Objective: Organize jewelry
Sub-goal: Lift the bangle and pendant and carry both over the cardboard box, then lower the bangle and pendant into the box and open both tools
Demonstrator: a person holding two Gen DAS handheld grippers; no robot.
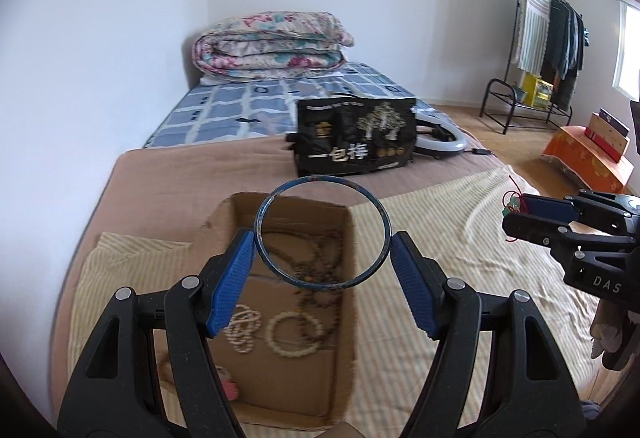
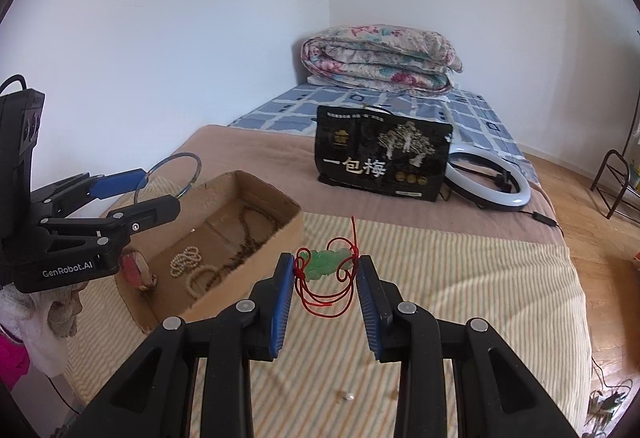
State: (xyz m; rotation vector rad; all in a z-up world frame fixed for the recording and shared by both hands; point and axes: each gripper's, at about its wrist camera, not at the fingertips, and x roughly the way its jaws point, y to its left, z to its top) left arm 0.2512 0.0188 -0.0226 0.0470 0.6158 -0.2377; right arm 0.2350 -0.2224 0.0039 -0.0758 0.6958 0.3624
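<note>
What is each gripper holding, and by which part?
Left gripper: blue bangle, pads on opposite outer rim sides. Right gripper: green pendant, clamped at its ends with its red cord.

Two black hand-held grippers with blue finger pads

The left gripper and the right gripper are built from black plastic links joined by round silver pins; the ribbed blue pads are fitted inside, and white "GenRobot.AI" lettering is printed on the left body
</note>
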